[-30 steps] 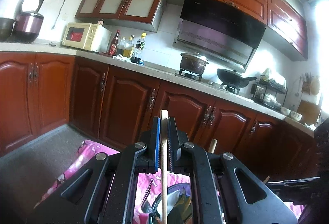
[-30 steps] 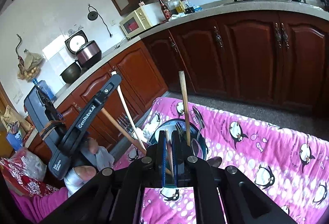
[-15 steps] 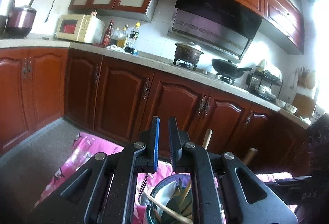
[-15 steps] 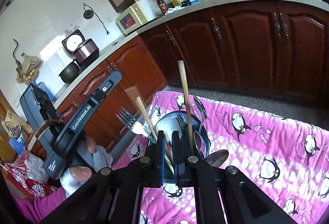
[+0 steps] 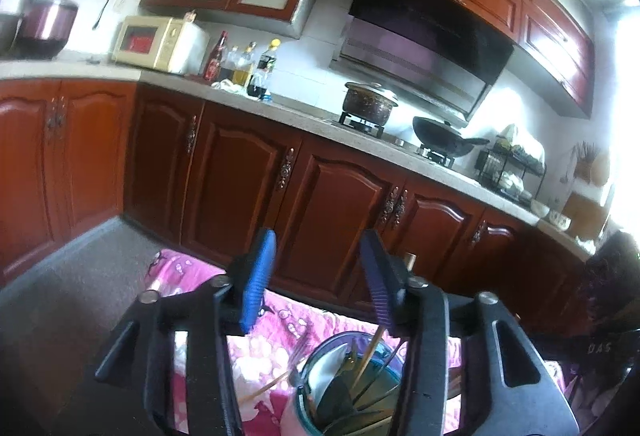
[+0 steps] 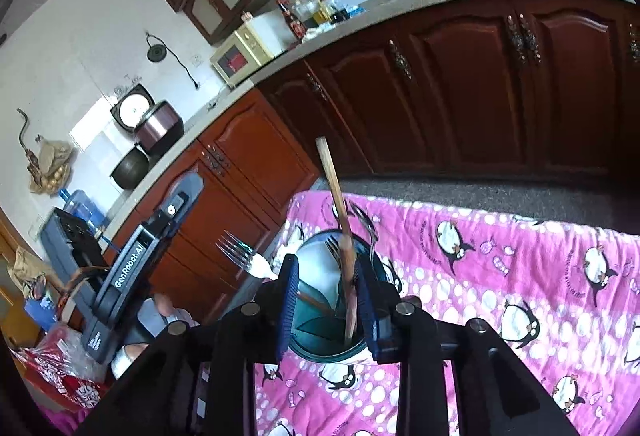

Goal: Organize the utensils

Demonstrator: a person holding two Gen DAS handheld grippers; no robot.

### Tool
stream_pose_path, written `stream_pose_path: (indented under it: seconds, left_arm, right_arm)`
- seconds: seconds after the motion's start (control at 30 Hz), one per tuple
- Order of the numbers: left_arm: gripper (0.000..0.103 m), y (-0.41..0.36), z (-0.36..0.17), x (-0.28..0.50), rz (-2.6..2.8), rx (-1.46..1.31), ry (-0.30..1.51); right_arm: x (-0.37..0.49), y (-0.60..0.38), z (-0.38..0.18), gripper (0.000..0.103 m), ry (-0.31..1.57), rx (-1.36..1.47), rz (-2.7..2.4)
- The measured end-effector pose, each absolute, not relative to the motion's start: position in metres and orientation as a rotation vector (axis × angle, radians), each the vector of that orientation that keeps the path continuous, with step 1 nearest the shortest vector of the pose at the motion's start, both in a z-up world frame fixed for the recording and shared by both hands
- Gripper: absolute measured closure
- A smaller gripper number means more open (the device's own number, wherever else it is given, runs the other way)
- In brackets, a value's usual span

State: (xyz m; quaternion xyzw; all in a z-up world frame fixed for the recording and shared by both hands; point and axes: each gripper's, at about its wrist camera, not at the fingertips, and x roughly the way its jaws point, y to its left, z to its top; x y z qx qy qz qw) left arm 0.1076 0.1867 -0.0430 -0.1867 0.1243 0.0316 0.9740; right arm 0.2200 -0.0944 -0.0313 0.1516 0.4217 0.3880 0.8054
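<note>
A teal utensil holder (image 6: 320, 332) stands on the pink penguin cloth (image 6: 500, 276), with a fork, a spoon and sticks inside. My right gripper (image 6: 327, 300) hangs just over its rim, jaws opening. A wooden chopstick (image 6: 335, 195) rises between the pads, close to the right one; the left pad is clear of it. A white-handled fork (image 6: 240, 256) leans out over the holder's left side, tines up. My left gripper (image 5: 316, 276) sits above the holder (image 5: 348, 384), jaws opening wide with nothing between them.
The left gripper's black housing (image 6: 132, 260) and the hand holding it sit left of the holder. Dark wooden cabinets (image 5: 328, 220) line the far side, under a counter with a microwave (image 5: 156, 43), bottles, a pot (image 5: 368, 103) and a wok. Grey floor lies beyond the cloth's edge.
The left gripper let go of the wooden stick it held, which now sits in the holder, and its jaws spread wide. The right jaws parted around the chopstick.
</note>
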Motion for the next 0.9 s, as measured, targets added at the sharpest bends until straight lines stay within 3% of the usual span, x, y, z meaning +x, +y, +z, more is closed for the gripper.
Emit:
stream_pose_path:
  seconds: [0.2,0.43,0.67,0.77,0.9]
  left_arm:
    - [0.047,0.214,-0.070,0.100,0.084,-0.346,0.392]
    - [0.047,0.231,-0.145,0.121,0.058,-0.314,0.749]
    - [0.047,0.234,-0.179,0.116,0.000,-0.340,0.842]
    - [0.038,0.232,-0.183,0.117,-0.034,-0.346,0.868]
    - [0.038,0.229,-0.191,0.124,-0.047,-0.339,0.906]
  right_arm:
    - [0.214,-0.111,-0.017,0.072,0.861,0.340,0.821]
    - [0.209,-0.124,-0.007,0.071,0.840,0.361,0.806]
    - [0.203,-0.126,0.001,0.070,0.840,0.333,0.819]
    - [0.199,-0.121,0.006,0.070,0.833,0.317,0.841]
    - [0.194,-0.117,0.006,0.070,0.838,0.314,0.861]
